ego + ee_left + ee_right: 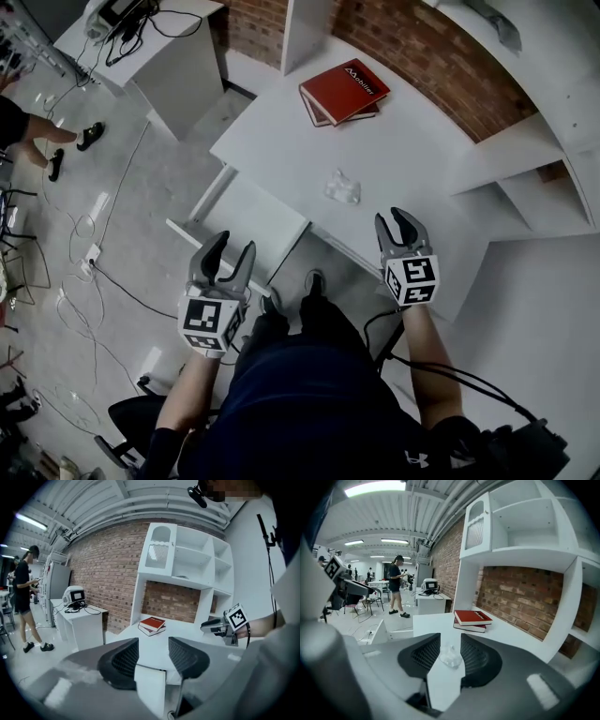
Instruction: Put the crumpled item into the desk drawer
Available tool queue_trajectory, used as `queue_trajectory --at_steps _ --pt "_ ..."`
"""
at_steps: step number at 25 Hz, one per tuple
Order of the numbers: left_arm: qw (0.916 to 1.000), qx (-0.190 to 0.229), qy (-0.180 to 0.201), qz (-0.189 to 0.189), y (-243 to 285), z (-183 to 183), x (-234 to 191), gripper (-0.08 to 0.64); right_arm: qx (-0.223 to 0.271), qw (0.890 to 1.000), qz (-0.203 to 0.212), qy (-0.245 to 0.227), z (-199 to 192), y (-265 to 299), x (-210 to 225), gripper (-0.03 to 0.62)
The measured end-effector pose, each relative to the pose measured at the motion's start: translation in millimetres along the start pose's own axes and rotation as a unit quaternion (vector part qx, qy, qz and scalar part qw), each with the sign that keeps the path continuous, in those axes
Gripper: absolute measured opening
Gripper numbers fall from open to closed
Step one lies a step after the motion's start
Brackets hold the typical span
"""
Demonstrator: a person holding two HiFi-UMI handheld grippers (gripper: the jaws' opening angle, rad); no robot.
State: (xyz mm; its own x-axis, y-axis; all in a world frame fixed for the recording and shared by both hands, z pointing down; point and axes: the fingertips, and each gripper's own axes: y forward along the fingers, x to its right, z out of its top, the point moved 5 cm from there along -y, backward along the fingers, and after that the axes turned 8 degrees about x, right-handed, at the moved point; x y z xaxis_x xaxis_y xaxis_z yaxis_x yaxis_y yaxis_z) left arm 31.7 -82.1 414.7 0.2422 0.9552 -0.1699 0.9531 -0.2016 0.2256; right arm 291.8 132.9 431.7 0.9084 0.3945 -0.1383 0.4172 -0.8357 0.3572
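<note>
Two books [344,91] on white desk [281,141], brick wall [412,47], left gripper [234,242] and right gripper [394,217] spread

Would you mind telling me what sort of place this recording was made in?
Probably a lab or workshop: white desk and shelves against a brick wall, cables strewn across the floor.

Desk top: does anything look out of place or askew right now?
Only the crumpled clear item looks out of place: it lies loose on the bare white desk, near the front edge. The drawer below stands pulled out. The two red books are stacked slightly offset. No spill or damage shows.
</note>
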Motion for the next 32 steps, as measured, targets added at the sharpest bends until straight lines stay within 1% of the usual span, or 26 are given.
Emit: queue_trajectory --at_steps 2,6,13,16,18,21,26,29,32 --pt "0.9997 -0.011 -0.012 0.018 0 0 1 0.206 -0.012 1.0 0.021 0.001 -11 20 4 0.138" --pt "0.9982 -0.022 0.002 0.055 3 -7 0 0.206 -0.035 0.997 0.072 -0.002 -24 57 4 0.135" --pt "0.994 -0.041 -0.002 0.101 6 -20 18 0.206 -0.077 0.985 0.152 -0.016 -53 109 3 0.126" --pt "0.9907 -0.051 -0.015 0.126 2 -30 20 0.206 -0.101 0.977 0.187 -0.034 -69 124 -1 0.126" --pt "0.9887 -0.053 -0.024 0.138 0 -35 21 0.206 -0.118 0.969 0.211 -0.06 -79 134 -3 0.126" --pt "0.9872 -0.056 -0.032 0.146 -2 -42 21 0.206 -0.141 0.957 0.237 -0.093 -92 147 -8 0.124" --pt "0.9856 -0.057 -0.04 0.154 -10 -47 15 0.206 -0.174 0.943 0.259 -0.117 -106 160 -13 0.094" --pt "0.9846 -0.054 -0.042 0.161 -14 -46 7 0.206 -0.191 0.936 0.266 -0.13 -112 166 -15 0.086" --pt "0.9825 -0.054 -0.049 0.172 -22 -49 2 0.206 -0.21 0.925 0.279 -0.148 -116 170 -22 0.086"
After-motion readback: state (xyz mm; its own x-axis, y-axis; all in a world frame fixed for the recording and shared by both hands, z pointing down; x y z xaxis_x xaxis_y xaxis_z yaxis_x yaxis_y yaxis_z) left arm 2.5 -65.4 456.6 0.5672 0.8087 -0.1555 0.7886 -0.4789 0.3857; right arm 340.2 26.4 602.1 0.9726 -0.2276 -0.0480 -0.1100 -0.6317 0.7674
